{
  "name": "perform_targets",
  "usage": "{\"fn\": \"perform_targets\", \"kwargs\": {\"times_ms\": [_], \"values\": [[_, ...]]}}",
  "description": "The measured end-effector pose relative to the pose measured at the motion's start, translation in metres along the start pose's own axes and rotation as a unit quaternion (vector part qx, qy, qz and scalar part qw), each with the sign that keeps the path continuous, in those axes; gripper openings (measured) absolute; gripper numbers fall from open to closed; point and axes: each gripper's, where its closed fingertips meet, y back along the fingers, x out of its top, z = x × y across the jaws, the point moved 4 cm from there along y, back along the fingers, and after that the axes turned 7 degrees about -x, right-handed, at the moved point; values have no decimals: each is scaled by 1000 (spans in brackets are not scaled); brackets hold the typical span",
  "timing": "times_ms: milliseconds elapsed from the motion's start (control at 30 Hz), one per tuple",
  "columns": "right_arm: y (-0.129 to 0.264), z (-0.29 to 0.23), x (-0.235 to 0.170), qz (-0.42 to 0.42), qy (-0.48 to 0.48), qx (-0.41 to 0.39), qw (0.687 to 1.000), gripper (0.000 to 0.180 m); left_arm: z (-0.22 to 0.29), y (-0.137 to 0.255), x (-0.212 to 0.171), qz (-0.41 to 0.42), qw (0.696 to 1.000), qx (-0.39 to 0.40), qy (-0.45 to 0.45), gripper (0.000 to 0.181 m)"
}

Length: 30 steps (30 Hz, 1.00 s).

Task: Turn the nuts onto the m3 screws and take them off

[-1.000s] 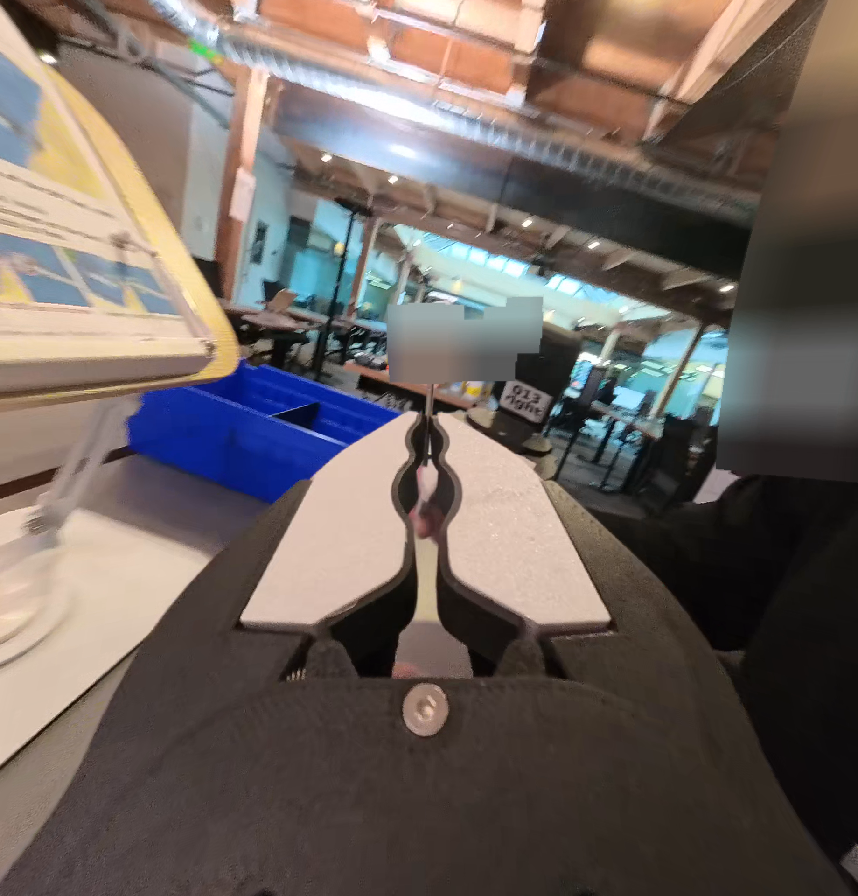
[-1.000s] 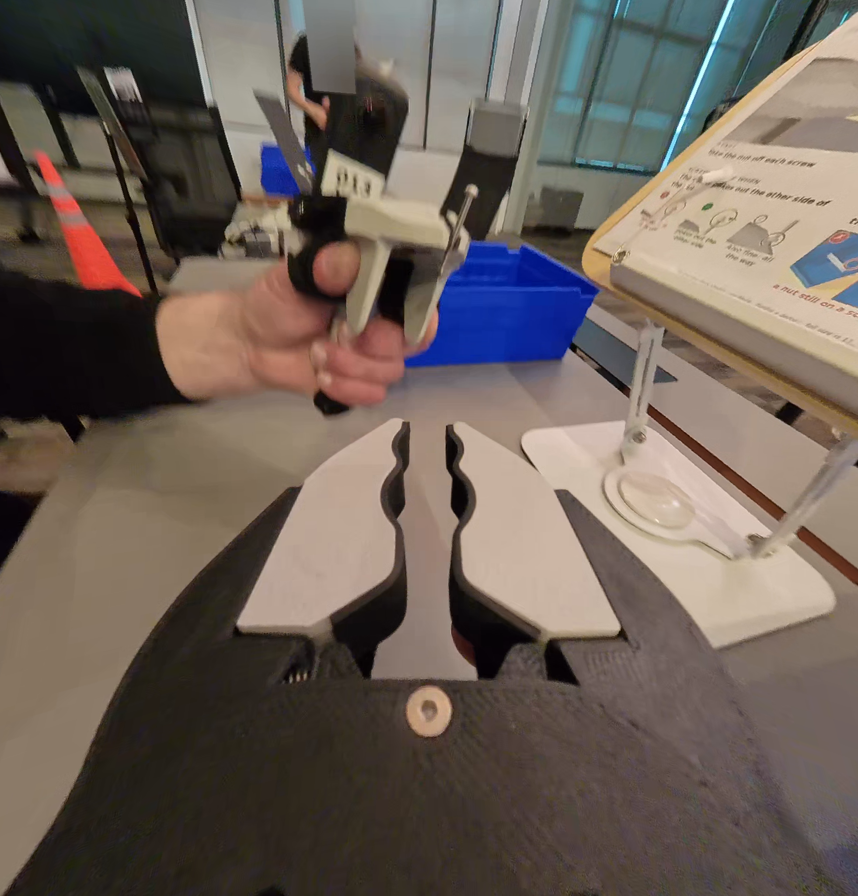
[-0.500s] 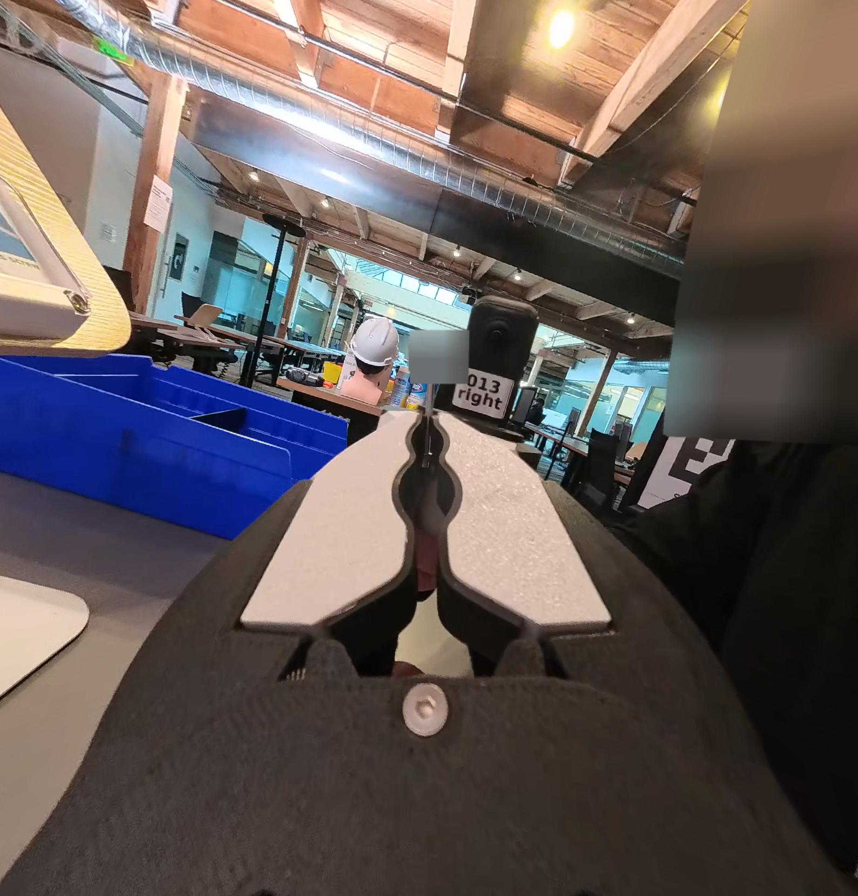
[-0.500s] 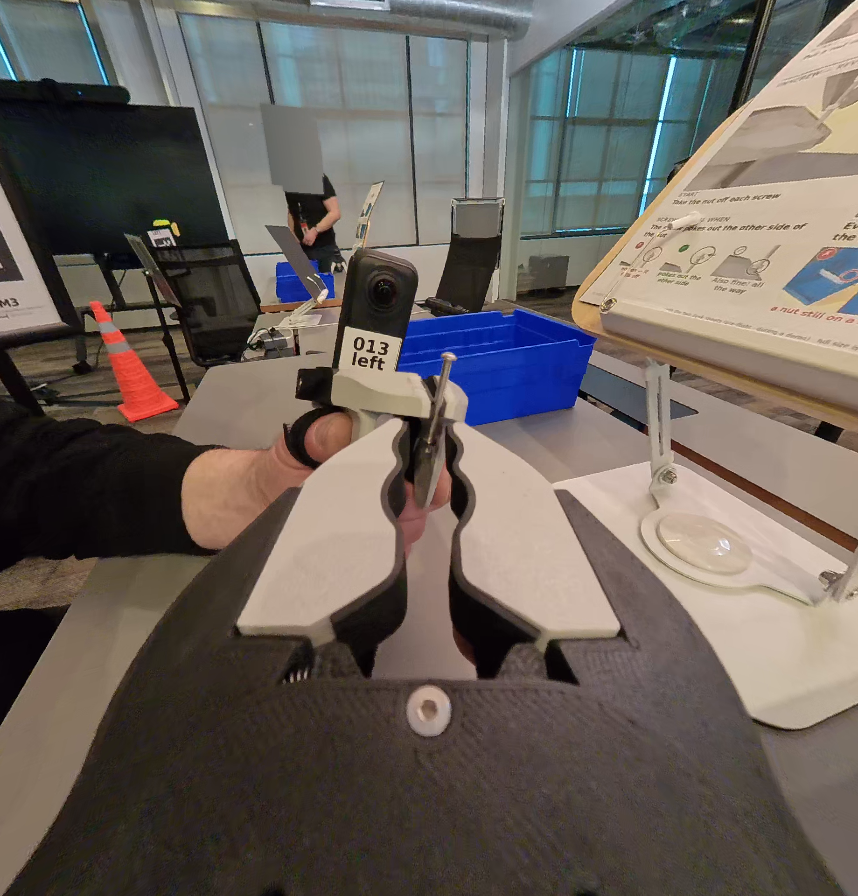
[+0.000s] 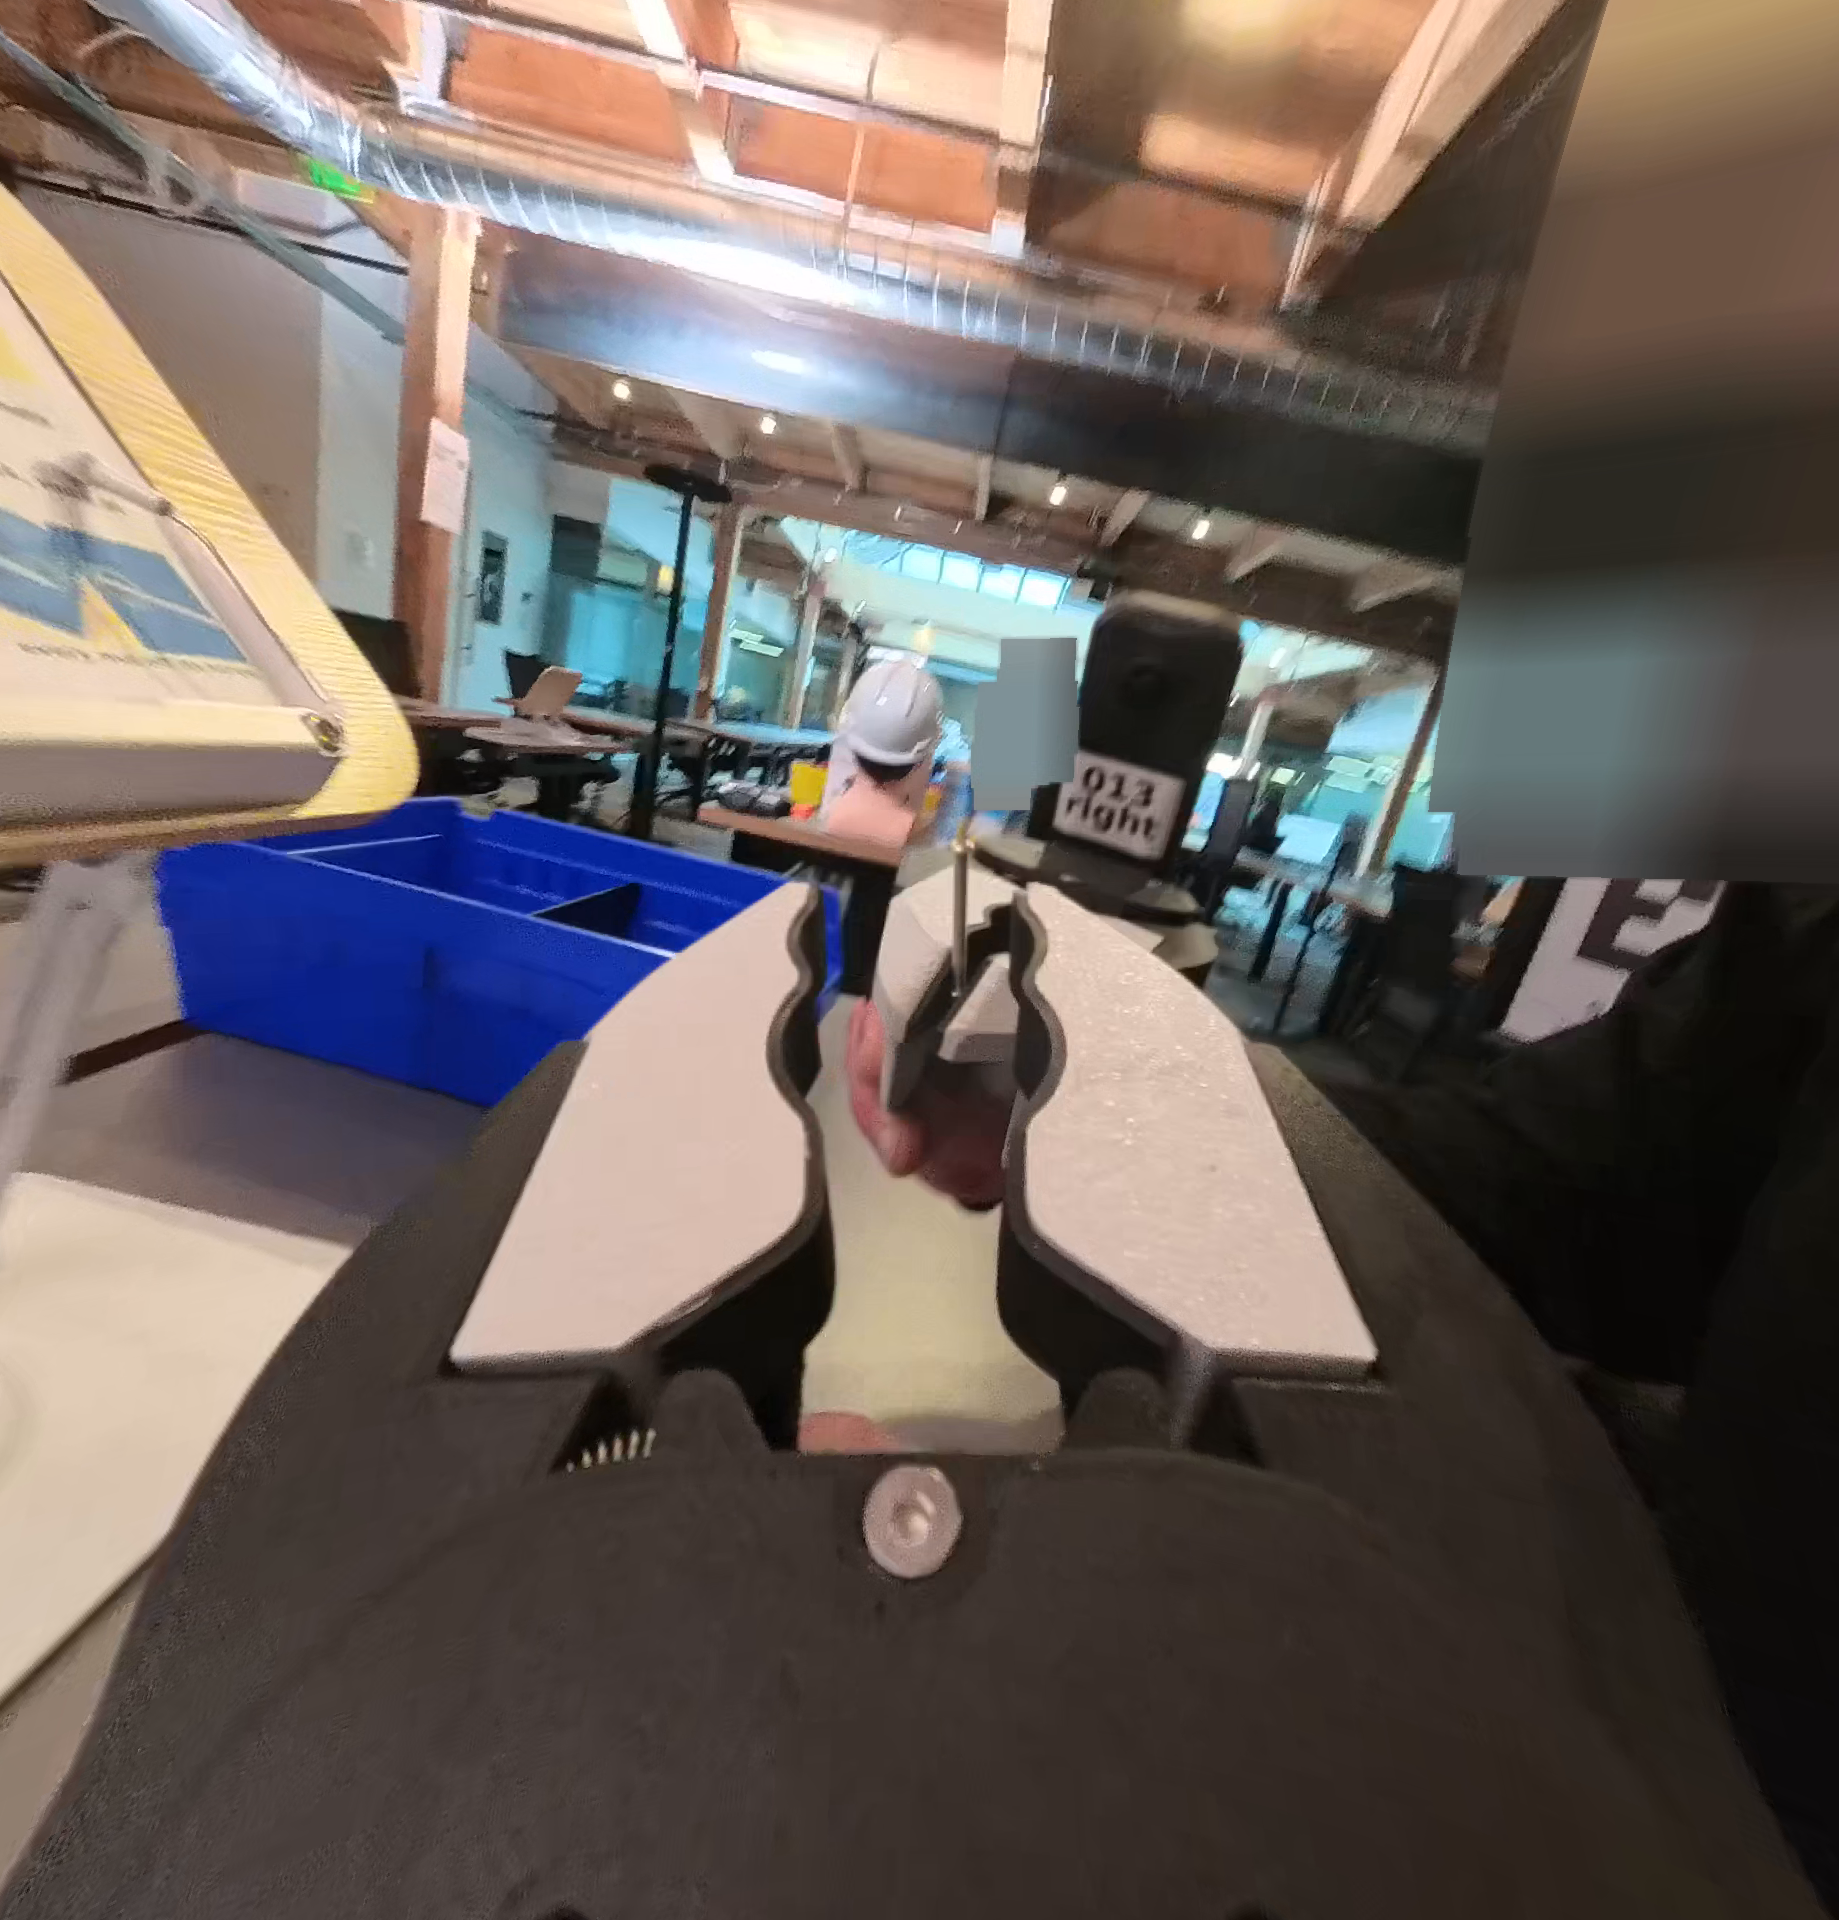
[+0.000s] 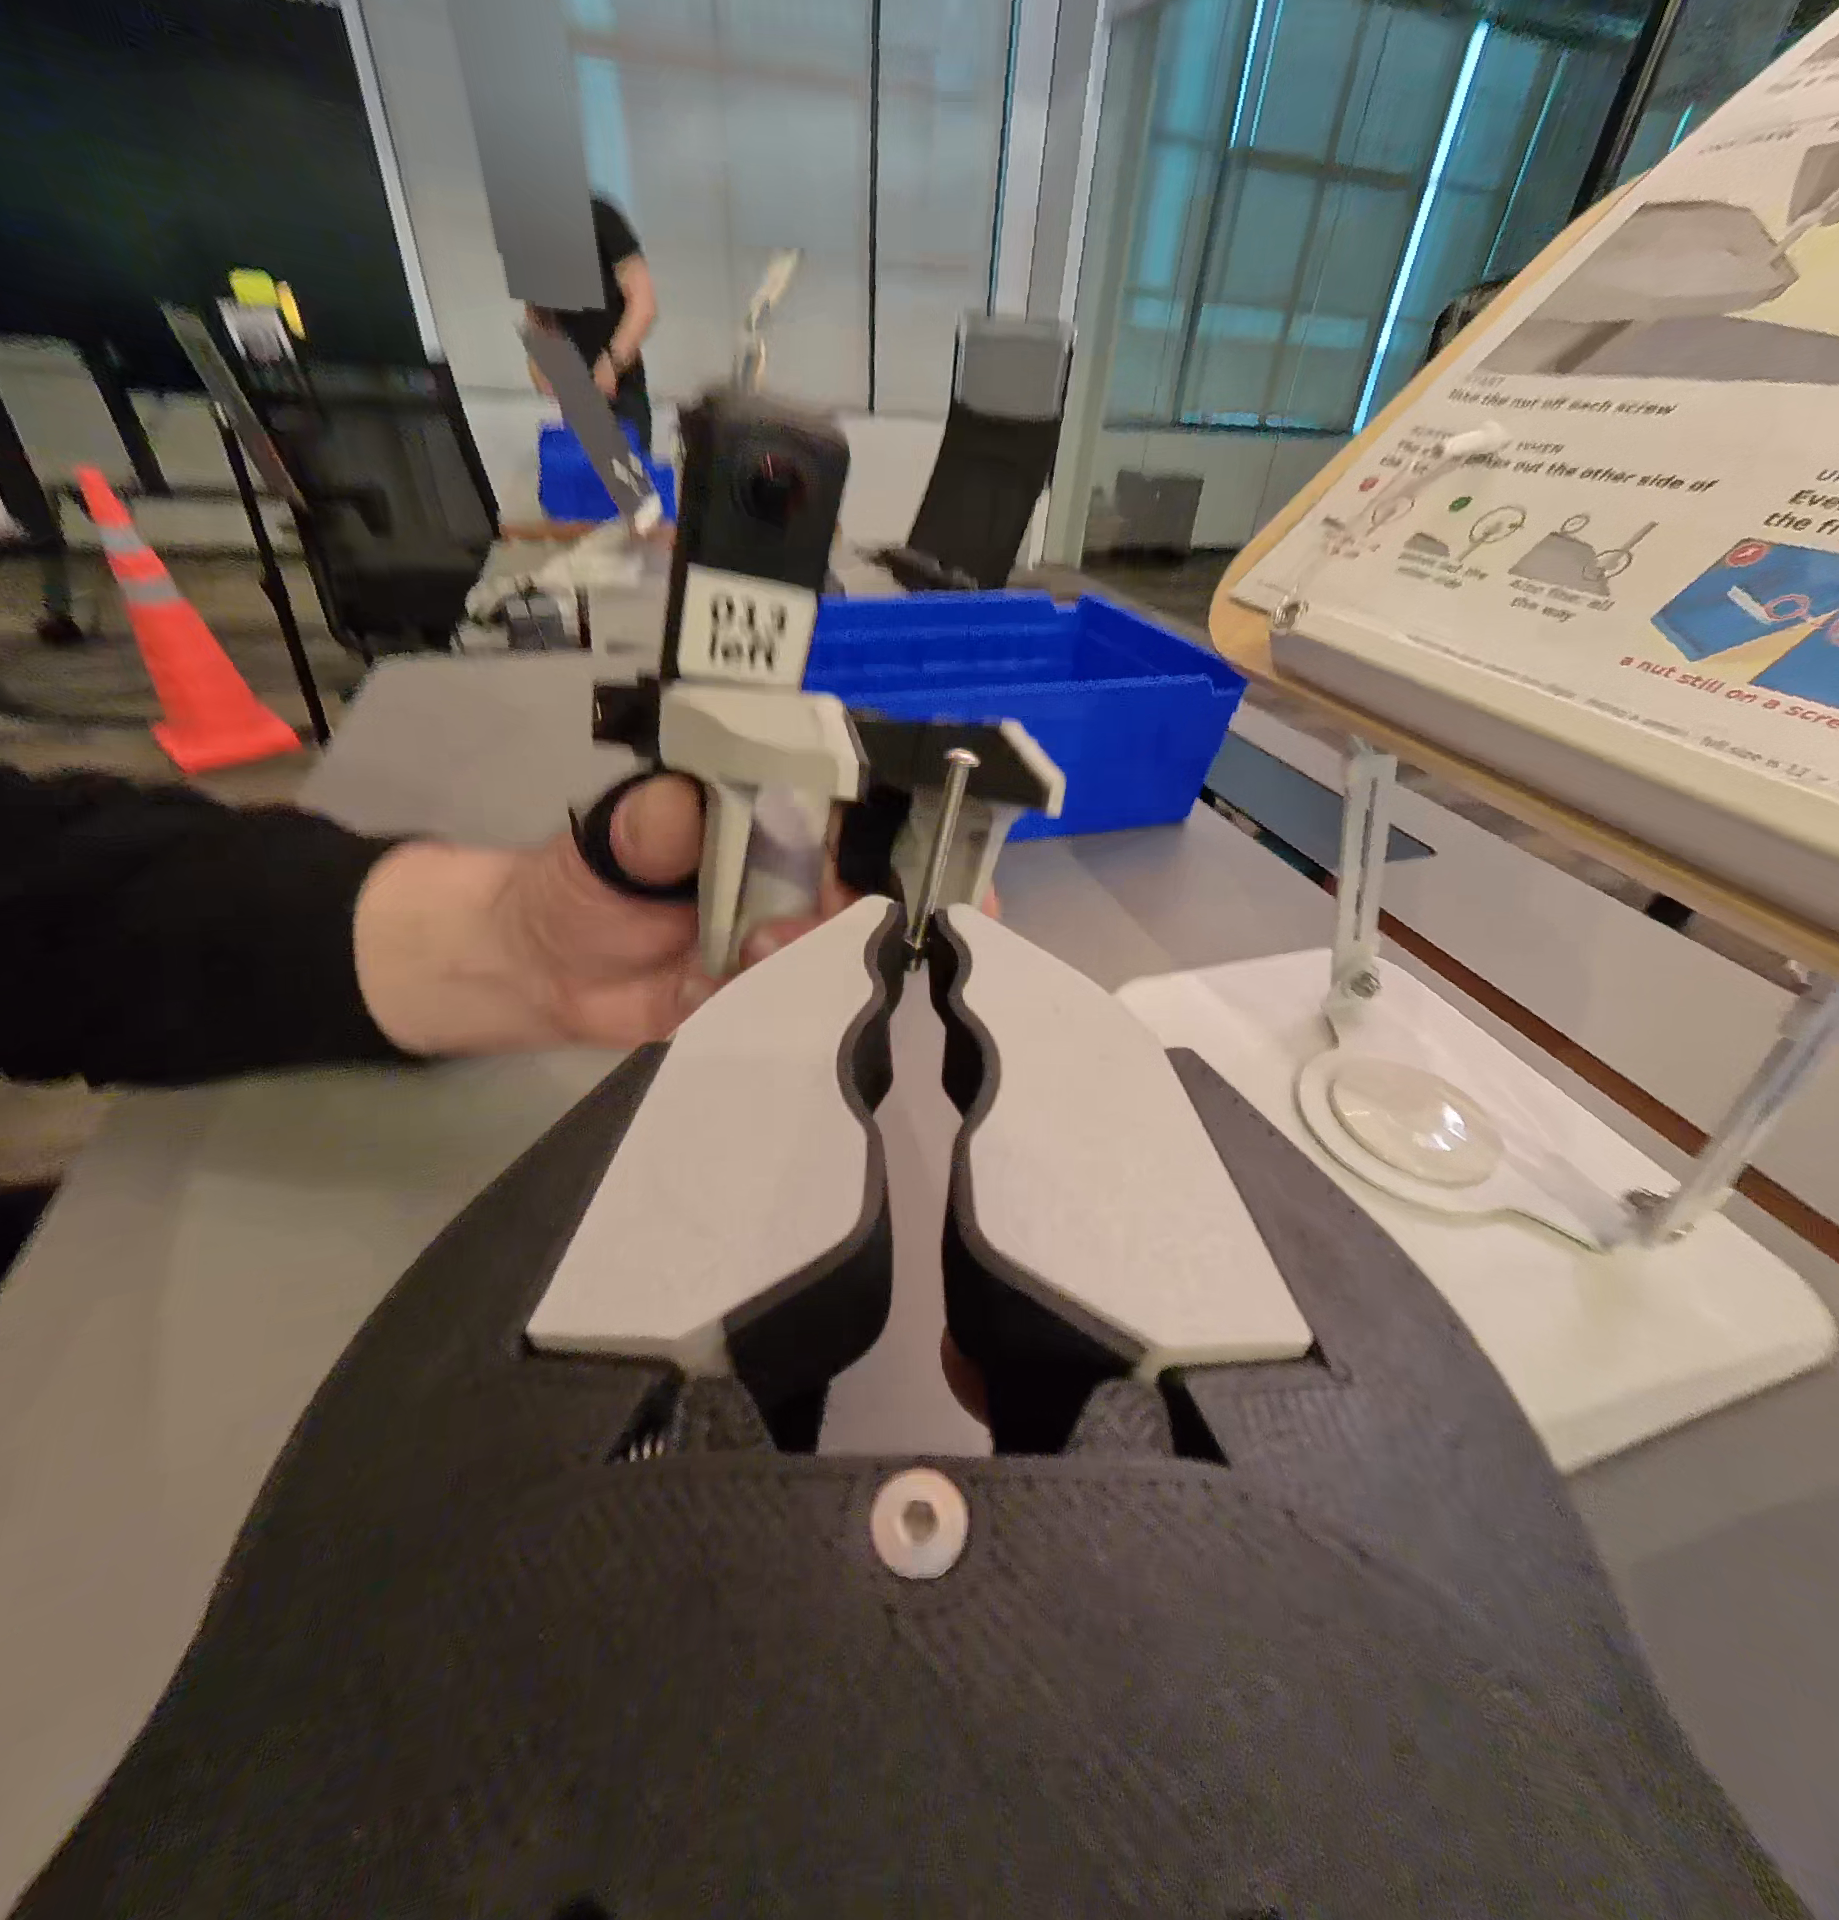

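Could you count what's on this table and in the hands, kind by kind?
Grippers: 2 (left gripper, right gripper)
Screw: 1
Blue bin: 1
Sign stand: 1
Total: 5

screw [image 6: 939, 844]: shiny metal | bin [image 6: 1040, 686]: glossy blue plastic | table [image 6: 219, 1226]: matt grey

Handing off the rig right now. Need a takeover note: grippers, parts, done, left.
Left gripper: open, its fingers appear to flank the screw's head end without gripping.
Right gripper: shut on the screw, pinching its lower tip; the screw stands nearly upright.
Nut: none discernible on the shaft, though it is too small to be sure.
Blue bin: behind both grippers, contents hidden.
Done: screw is in hand. Left: likely thread a nut on, then take it off.
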Motion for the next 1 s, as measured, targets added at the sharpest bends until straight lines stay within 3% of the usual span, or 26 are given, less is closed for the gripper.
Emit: {"fn": "perform_targets", "kwargs": {"times_ms": [133, 267, 533, 767, 1000], "values": [[4, 4, -14, -76, 93, -18, 993, 5, 0, 7, 6, -66, 996, 10, -66, 38], [5, 5, -21, -119, 157, -35, 980, 5, -2, 8, -5, -154, 979, 21, -128, 37], [2, -1, -35, -177, 229, -34, 957, 5, 0, 2, -28, -238, 956, 7, -169, 29], [1, -7, -41, -204, 272, -32, 940, 5, 4, 2, -41, -302, 931, 1, -207, 15], [1, -8, -43, -213, 282, -31, 935, 5, 7, 0, -42, -302, 929, -5, -212, 5]]}}
